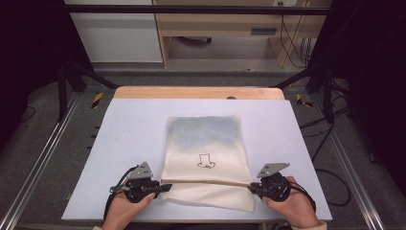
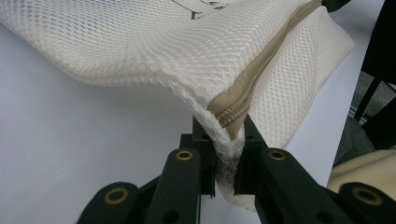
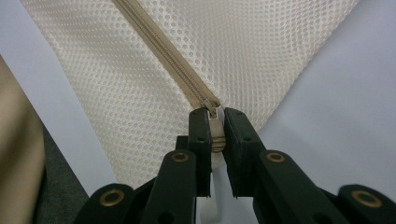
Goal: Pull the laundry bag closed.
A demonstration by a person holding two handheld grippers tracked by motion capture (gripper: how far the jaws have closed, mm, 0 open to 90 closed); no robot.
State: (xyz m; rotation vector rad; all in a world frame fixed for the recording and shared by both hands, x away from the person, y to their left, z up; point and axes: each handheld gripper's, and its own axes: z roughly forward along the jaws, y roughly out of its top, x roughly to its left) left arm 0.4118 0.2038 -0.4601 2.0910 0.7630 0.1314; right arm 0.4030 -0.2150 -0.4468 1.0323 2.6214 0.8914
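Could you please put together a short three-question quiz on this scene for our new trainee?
1. True or false: the left claw is shut on a corner of the mesh bag.
2. What does the right claw pinch: A the zipper pull, B a pen, C a cup?
3. What colour is the table under the bag?

Key: 1 true; 2 A; 3 pale blue-white.
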